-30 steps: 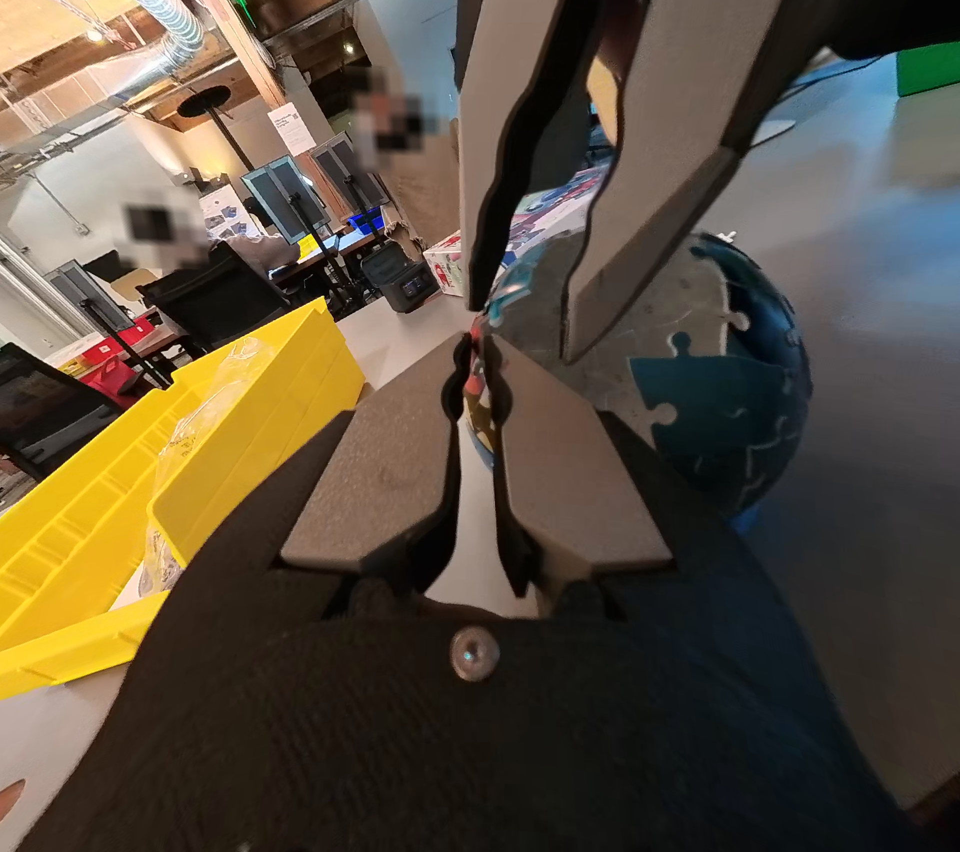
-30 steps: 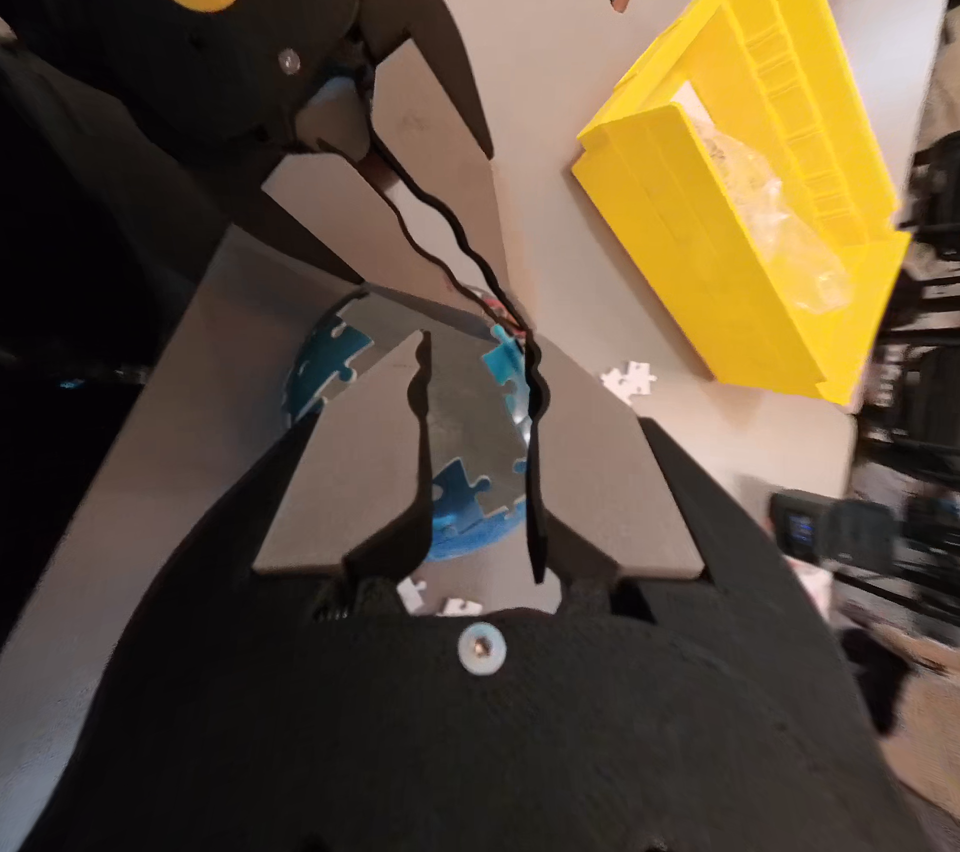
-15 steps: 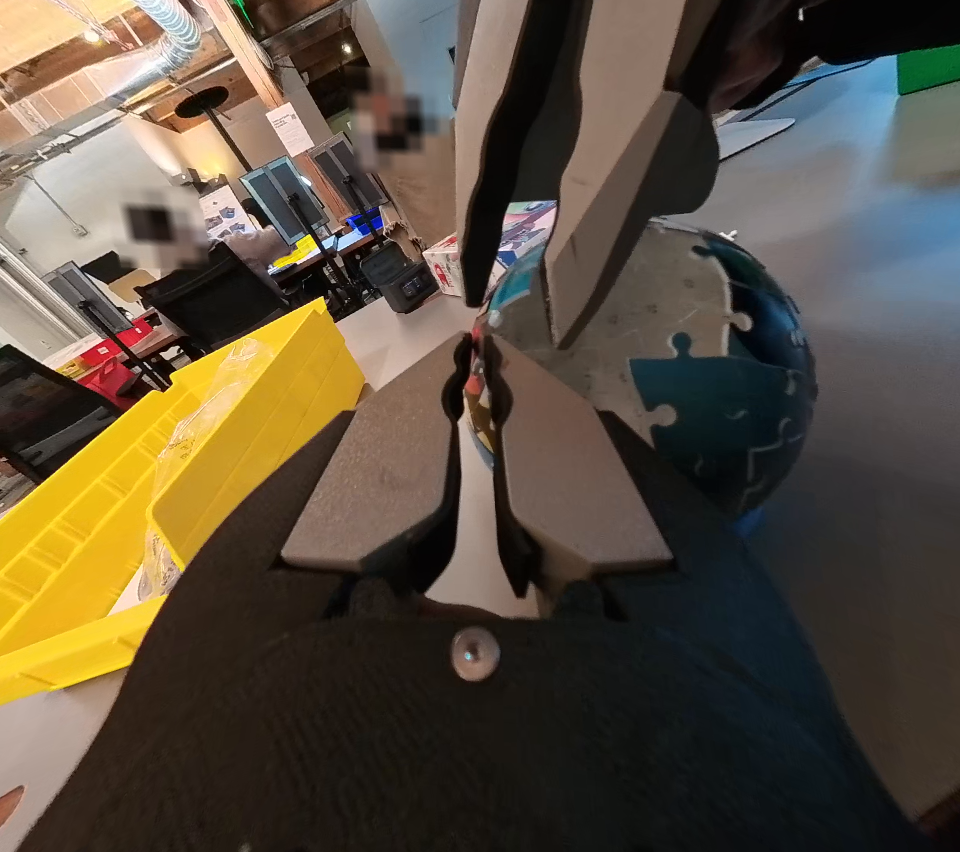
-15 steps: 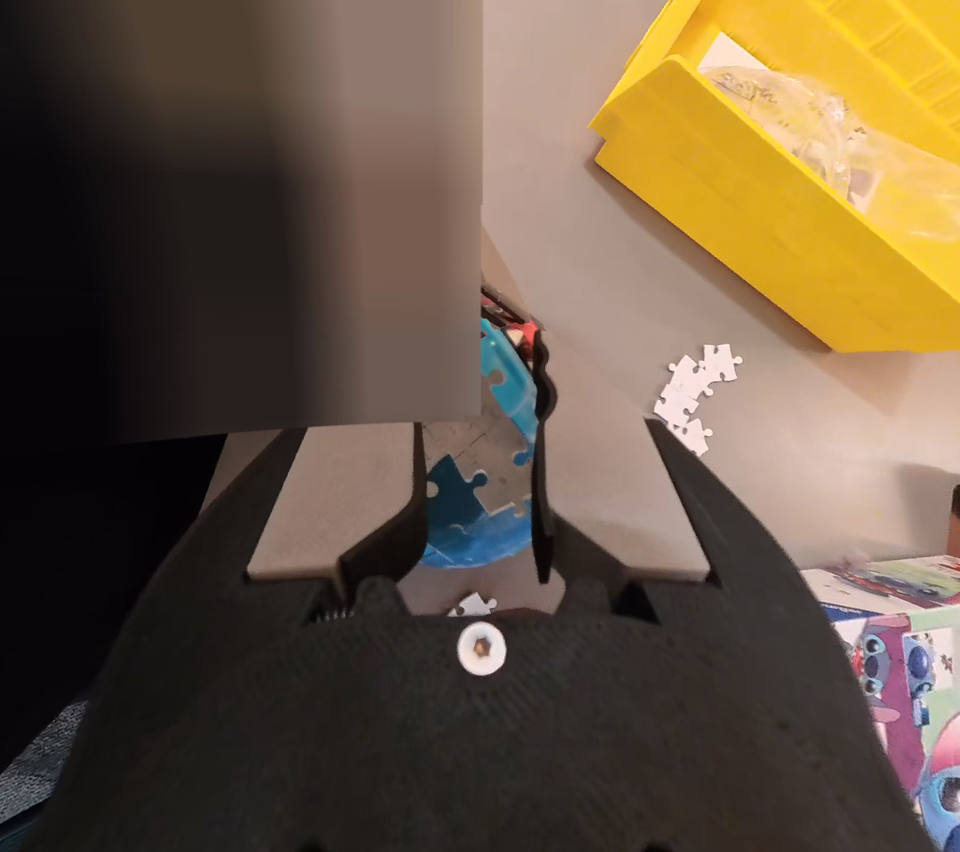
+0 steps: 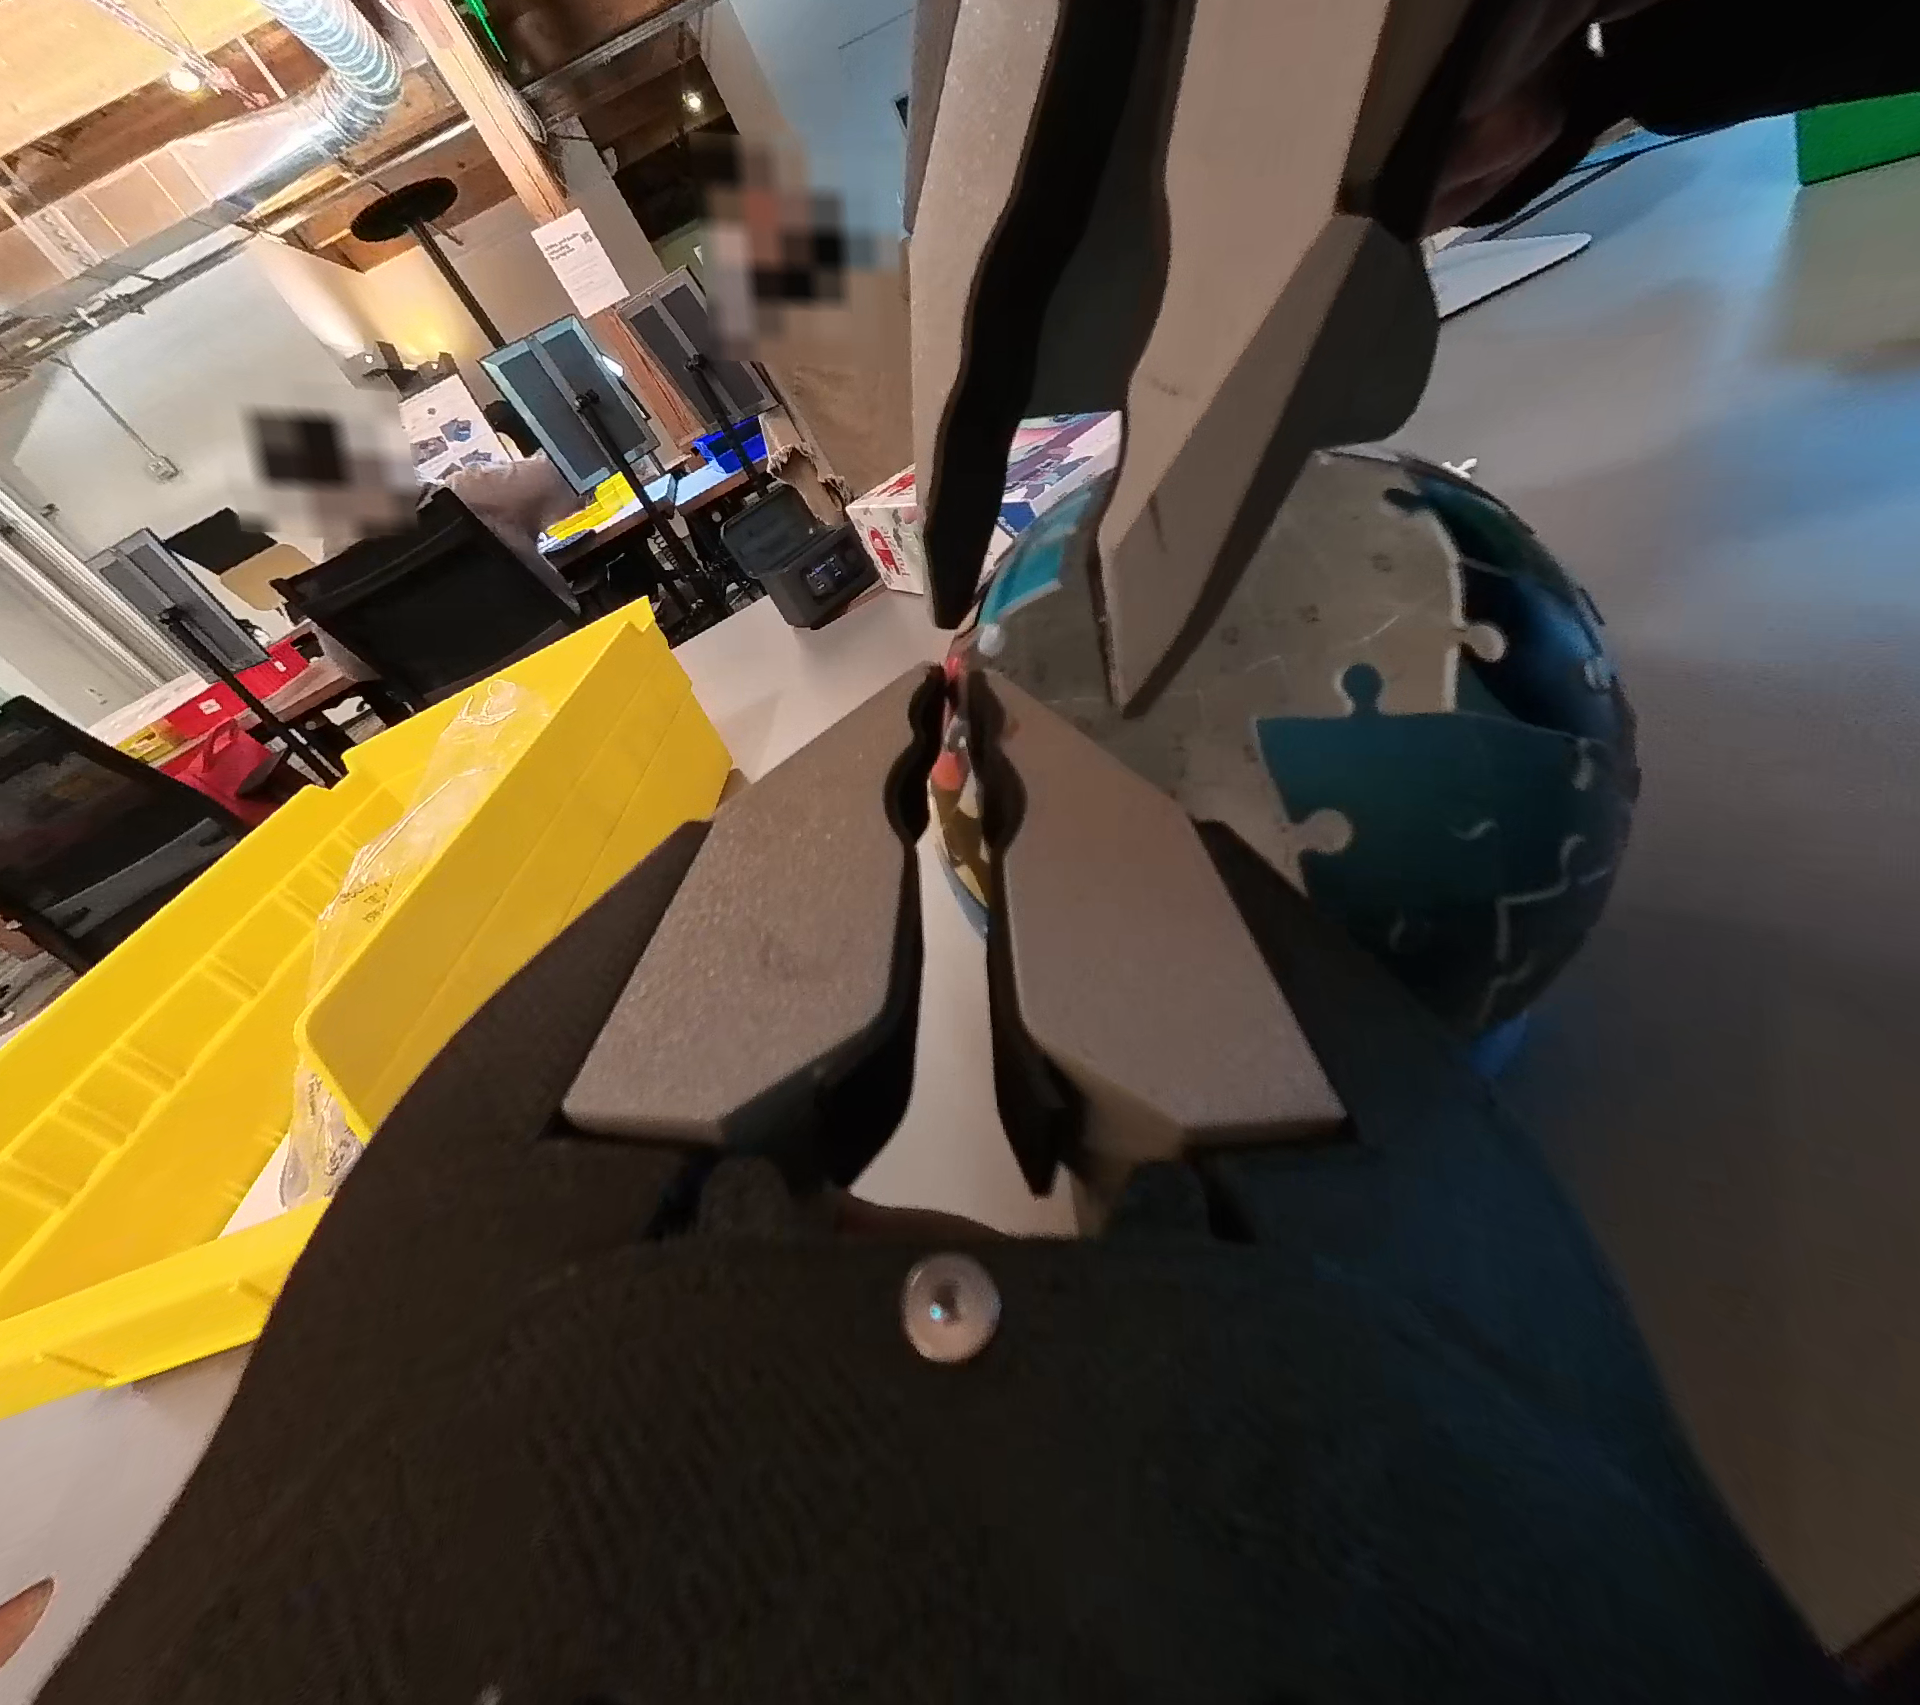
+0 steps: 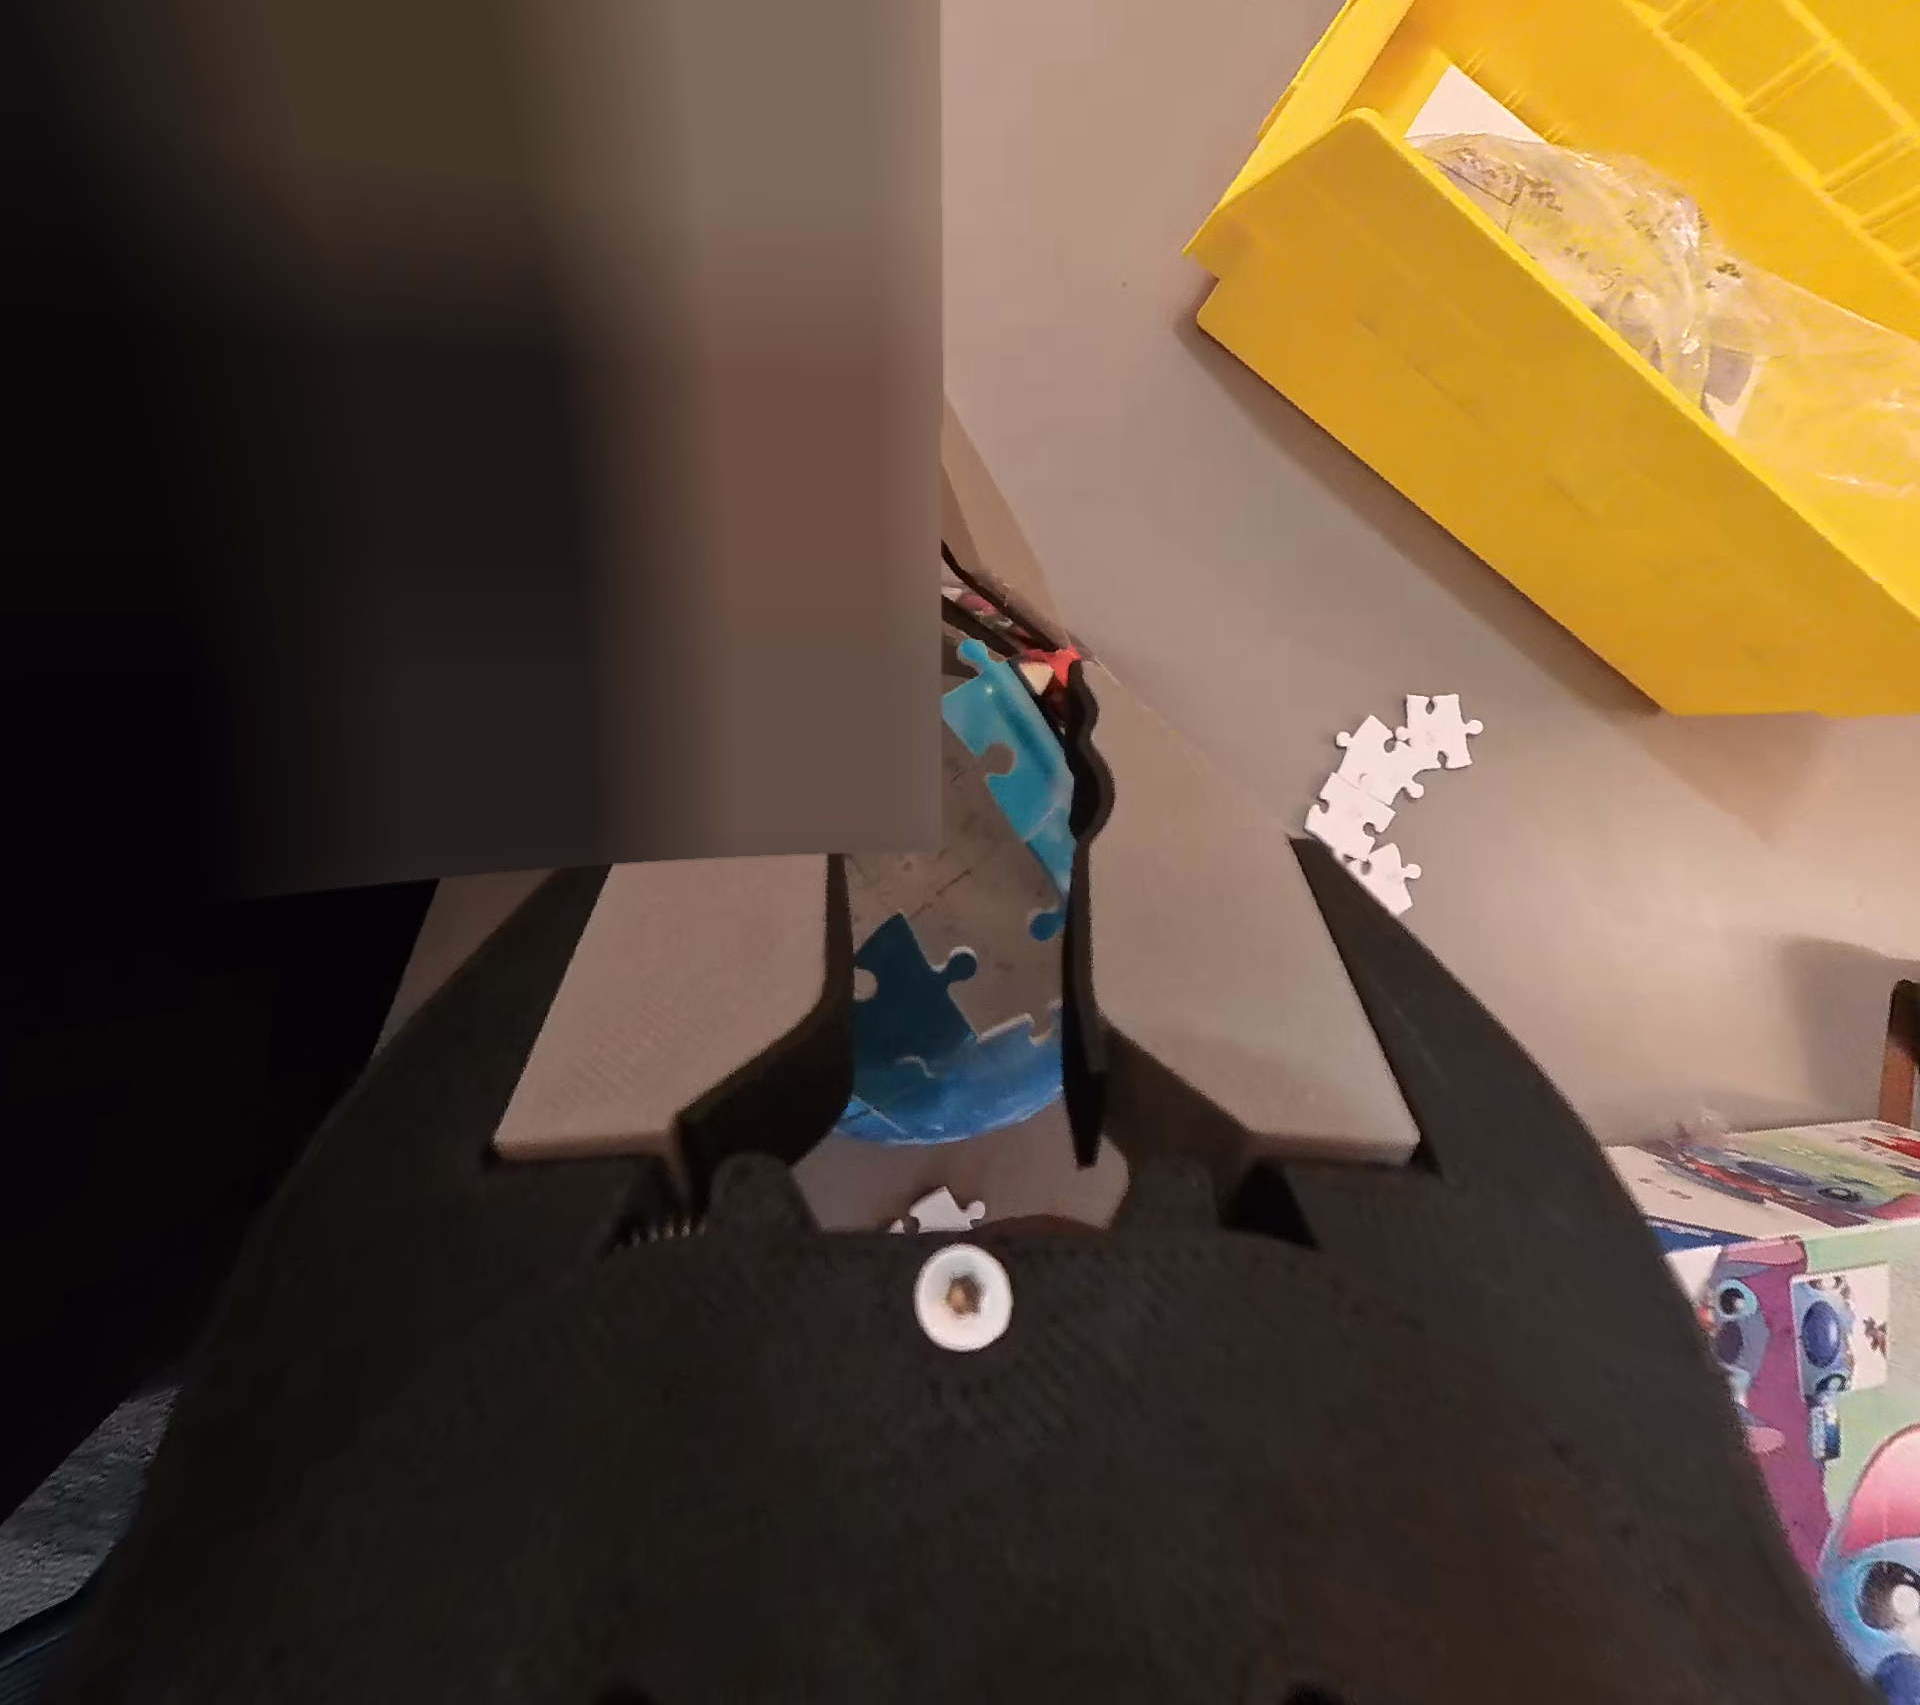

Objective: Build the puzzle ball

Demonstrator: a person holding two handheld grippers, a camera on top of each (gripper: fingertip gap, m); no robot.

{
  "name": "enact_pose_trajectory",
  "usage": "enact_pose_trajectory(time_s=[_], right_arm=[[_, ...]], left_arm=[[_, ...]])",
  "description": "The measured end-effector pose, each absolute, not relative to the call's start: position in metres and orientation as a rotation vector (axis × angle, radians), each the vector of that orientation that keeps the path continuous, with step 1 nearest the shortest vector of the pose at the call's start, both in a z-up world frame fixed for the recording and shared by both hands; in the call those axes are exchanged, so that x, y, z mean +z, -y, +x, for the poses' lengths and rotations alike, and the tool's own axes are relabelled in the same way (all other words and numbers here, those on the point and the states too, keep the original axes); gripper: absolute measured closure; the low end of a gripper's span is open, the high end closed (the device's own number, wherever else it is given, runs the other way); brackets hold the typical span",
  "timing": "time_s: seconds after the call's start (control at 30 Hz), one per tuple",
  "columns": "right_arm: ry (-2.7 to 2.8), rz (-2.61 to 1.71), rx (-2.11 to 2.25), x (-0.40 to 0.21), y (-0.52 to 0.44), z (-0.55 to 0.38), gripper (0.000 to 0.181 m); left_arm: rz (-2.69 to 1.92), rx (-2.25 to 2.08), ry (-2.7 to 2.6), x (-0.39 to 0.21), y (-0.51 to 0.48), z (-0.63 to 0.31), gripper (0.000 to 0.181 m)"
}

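The partly built puzzle ball [image 5: 1434, 824] rests on the grey table [image 5: 1714, 616]. It is blue outside, with the grey inside of its shell showing. My left gripper [image 5: 951, 699] is shut on the ball's near rim, where a colourful bit of shell shows between its tips. My right gripper [image 5: 1039, 658] comes down from above, open, with one finger on each side of the same rim. In the right wrist view, the right gripper [image 6: 971, 689] frames the ball [image 6: 914, 990]. A blurred patch hides its left fingertip there.
Yellow bins [image 5: 312, 928] stand left of the ball, also seen in the right wrist view [image 6: 1558, 460], with a clear plastic bag [image 6: 1662, 253] inside. Loose white puzzle pieces [image 6: 1382, 772] lie on the table. A colourful puzzle box [image 6: 1818, 1292] stands nearby.
My right gripper has turned and shifted along the ball's rim, fingers drawn somewhat closer together. My left gripper and the ball have stayed still.
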State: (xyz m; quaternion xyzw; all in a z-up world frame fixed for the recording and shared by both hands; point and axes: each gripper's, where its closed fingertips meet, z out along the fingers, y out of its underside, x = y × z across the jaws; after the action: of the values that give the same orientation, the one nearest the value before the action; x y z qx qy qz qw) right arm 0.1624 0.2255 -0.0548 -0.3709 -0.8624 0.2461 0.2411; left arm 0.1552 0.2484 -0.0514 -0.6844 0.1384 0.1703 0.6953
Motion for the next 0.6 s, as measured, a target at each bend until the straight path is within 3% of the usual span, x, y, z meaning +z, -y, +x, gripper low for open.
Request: enact_pose_trajectory(time_s=[0.6], right_arm=[[2.359, -0.955, 0.638, -0.0531, -0.2256, 0.1616, 0.146]], left_arm=[[-1.528, 0.396, -0.317, -0.0509, -0.2485, 0.1545, 0.180]])
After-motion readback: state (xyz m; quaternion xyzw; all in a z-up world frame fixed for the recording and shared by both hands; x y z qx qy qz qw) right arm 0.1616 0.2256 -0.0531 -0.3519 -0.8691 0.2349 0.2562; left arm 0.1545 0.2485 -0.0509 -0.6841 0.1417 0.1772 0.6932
